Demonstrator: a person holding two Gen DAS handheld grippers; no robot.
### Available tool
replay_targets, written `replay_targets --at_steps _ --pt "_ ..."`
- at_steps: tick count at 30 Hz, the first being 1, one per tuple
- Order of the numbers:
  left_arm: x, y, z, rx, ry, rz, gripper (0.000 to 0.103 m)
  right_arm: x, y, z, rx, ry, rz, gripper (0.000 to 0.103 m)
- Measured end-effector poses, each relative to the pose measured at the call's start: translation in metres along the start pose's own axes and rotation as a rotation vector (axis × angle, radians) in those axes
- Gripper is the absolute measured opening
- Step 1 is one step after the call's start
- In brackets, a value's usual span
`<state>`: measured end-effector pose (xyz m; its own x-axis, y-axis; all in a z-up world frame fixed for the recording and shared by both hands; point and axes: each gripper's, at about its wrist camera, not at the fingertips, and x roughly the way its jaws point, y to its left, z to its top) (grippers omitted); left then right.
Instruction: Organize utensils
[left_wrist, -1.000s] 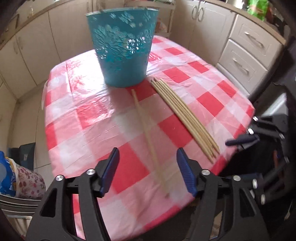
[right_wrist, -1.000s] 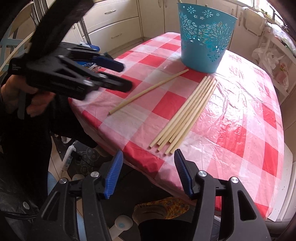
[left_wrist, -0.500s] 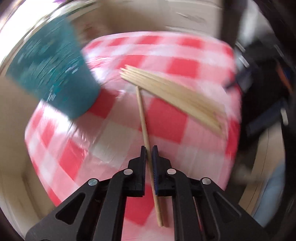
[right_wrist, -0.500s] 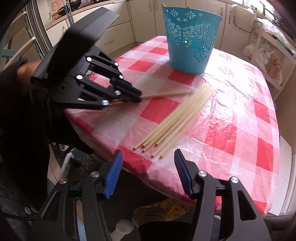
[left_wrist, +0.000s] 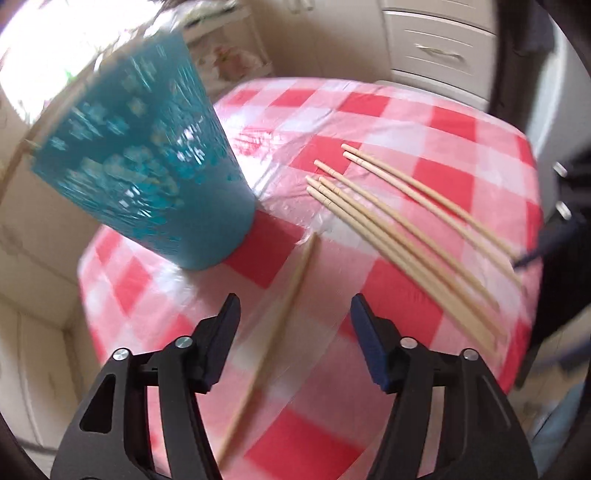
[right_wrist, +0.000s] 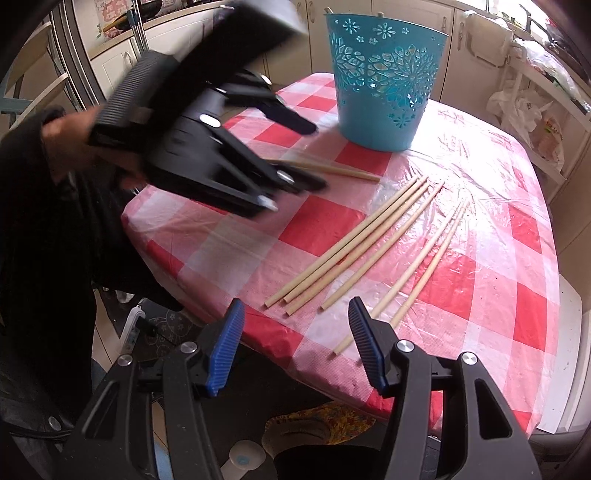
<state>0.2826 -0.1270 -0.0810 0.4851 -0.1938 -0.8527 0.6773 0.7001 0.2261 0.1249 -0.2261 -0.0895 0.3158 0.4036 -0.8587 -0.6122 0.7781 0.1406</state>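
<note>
A teal cut-out bucket (right_wrist: 384, 81) stands upright on the red-and-white checked table (right_wrist: 498, 258). One wooden chopstick (left_wrist: 280, 321) lies apart from the others, its far end near the bucket (left_wrist: 147, 177). My left gripper (left_wrist: 294, 301) hovers over it. Its jaws are opening, and the stick runs between them without the pads pressing on it. Several more chopsticks (right_wrist: 362, 243) lie fanned out across the table's near side. My right gripper (right_wrist: 296, 303) hangs above the table's front edge beside their near ends, jaws opening, nothing between them. The left gripper (right_wrist: 317, 157) looks blurred in the right wrist view.
A person's hand (right_wrist: 70, 144) in a dark sleeve holds the left gripper at the table's left side. Cream cabinets (left_wrist: 439, 40) ring the room. White plastic bags (right_wrist: 524, 110) hang on a shelf to the right. Slippers and a bottle lie on the floor below the front edge.
The left gripper shut on the lone chopstick half a second ago and now stands wide again. It has rolled and moved toward the bucket, the stick swung, and the bundle fanned apart.
</note>
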Motion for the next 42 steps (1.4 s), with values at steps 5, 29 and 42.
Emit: replay_targets --at_steps 5,29,42 --pt "0.008 0.008 0.001 -0.082 -0.002 -0.083 0.060 -0.001 -0.004 -0.001 0.013 -0.003 -0.006 0.060" --pt "-0.060 0.028 -0.069 -0.104 0.056 -0.528 0.060 -0.004 0.000 0.047 -0.020 -0.128 -0.127 0.063" --pt "-0.051 0.054 -0.118 -0.425 0.123 -0.469 0.062 0.076 0.024 0.082 -0.258 0.065 -0.073 0.063"
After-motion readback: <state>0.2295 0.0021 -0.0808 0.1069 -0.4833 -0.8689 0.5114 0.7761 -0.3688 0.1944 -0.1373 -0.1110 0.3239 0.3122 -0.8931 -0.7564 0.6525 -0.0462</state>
